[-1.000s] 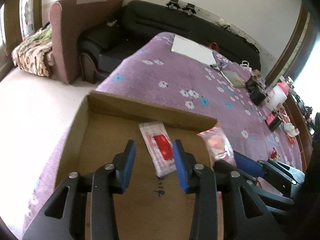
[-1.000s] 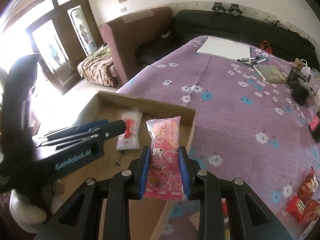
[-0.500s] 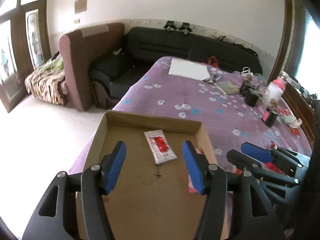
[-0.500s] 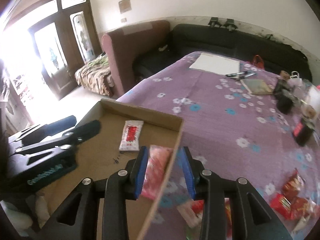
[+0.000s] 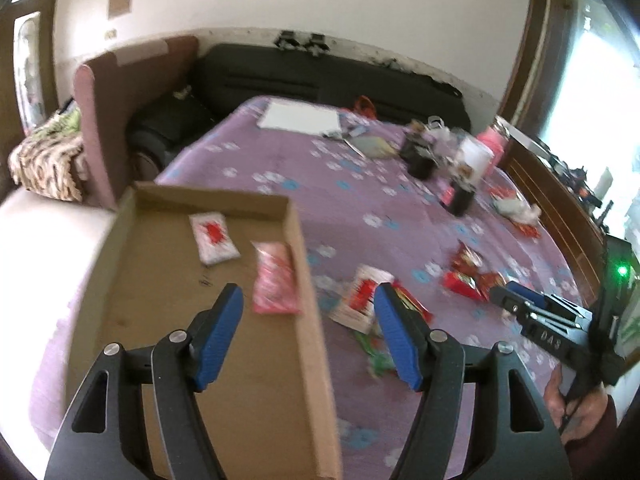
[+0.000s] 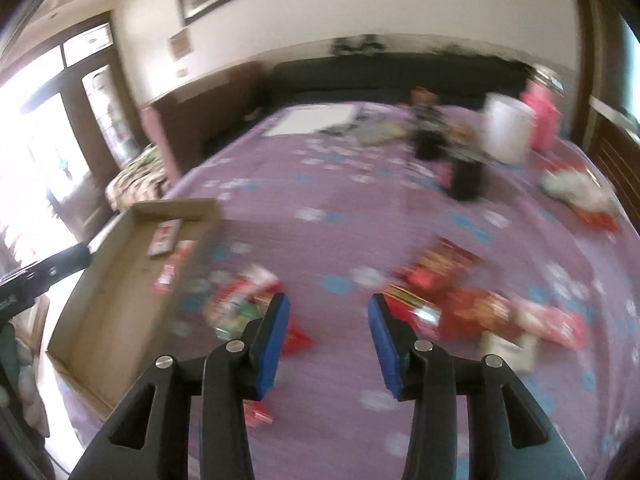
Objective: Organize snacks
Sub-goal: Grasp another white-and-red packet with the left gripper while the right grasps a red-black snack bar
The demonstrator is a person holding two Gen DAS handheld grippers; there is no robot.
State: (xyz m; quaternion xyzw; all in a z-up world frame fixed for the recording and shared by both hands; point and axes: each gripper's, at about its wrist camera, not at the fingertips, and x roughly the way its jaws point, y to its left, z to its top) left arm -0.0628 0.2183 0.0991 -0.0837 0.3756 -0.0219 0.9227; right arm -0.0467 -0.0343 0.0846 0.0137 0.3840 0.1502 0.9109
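Above the right wall of the cardboard box [image 5: 304,272], the left gripper [image 5: 308,332] hangs with its blue-padded jaws spread wide and nothing between them; one pad sits over the box floor, the other over the bedspread outside it. Just beyond that gripper, inside the box, a pink snack packet [image 5: 276,280] lies along the right wall, and a white packet with a red print [image 5: 214,238] lies farther in, toward the far wall, apart from the pink one. Outside the box, close to its right wall, a white-and-red packet [image 5: 360,300] rests on the purple flowered bedspread [image 5: 360,200] with green and red wrappers around it, too blurred to name. The right gripper [image 6: 326,340] is over the bedspread, well to the right of the box, its jaws also spread and holding nothing. It hovers between two loose heaps: a blurred mix of red, white and green wrappers [image 6: 240,300] beside its left pad, and a pile of red snack packets [image 6: 452,284] beside and beyond its right pad, trailing into pink and white ones toward the bed's right edge. Farther up the bed stand dark containers [image 6: 464,176], a white tub [image 6: 506,132] and a pink bottle [image 6: 542,120], with a white sheet [image 6: 316,120] near the far edge.
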